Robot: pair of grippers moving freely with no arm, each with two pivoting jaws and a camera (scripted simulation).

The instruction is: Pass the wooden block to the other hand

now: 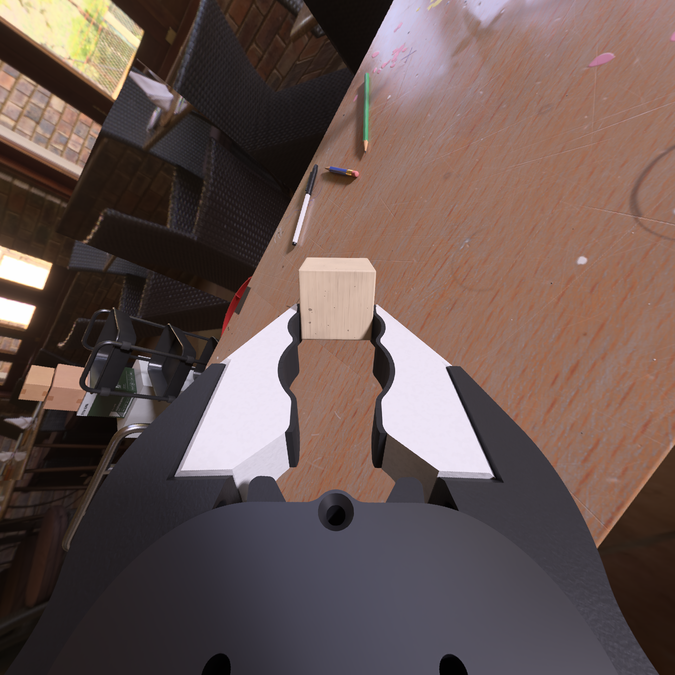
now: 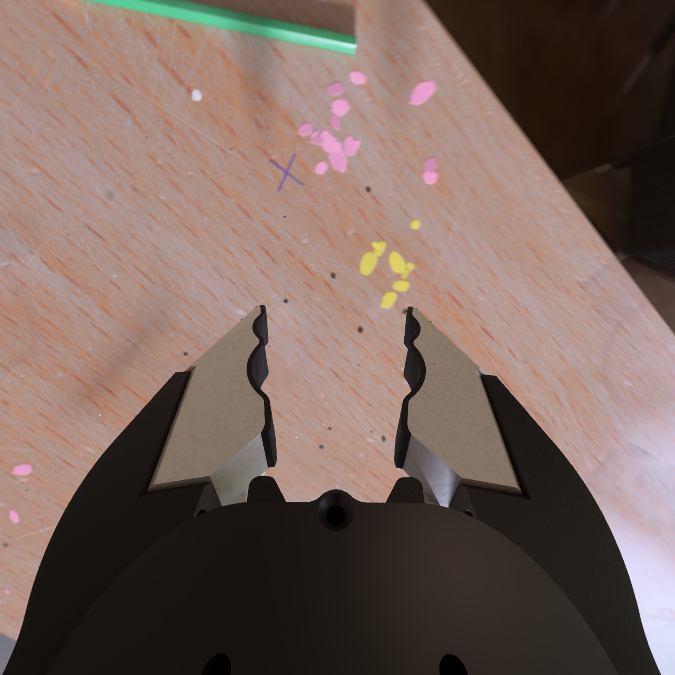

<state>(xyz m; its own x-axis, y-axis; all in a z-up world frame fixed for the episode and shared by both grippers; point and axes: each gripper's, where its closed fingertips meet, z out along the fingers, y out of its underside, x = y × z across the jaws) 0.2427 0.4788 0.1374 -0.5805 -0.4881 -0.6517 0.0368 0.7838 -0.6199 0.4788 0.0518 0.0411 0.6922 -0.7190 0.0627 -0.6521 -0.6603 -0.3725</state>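
Observation:
A pale wooden block [image 1: 336, 297], a small cube, sits between the tips of my left gripper [image 1: 336, 321]. Both pads press its lower sides and most of the cube sticks out past the tips. It is held above the brown tabletop [image 1: 511, 255]. In the right wrist view my right gripper [image 2: 336, 310] is open and empty, looking down at the tabletop [image 2: 146, 219] from close range. The block does not show in the right wrist view. The right gripper does not show in the left wrist view.
A green pencil [image 1: 366, 109], a short blue pencil [image 1: 341, 171] and a black-capped white marker [image 1: 304, 204] lie near the table's left edge. The green pencil's end [image 2: 237, 20] shows in the right wrist view. Pink and yellow paint spots [image 2: 336, 142] mark the wood. Dark wicker chairs [image 1: 219, 109] stand beyond the edge.

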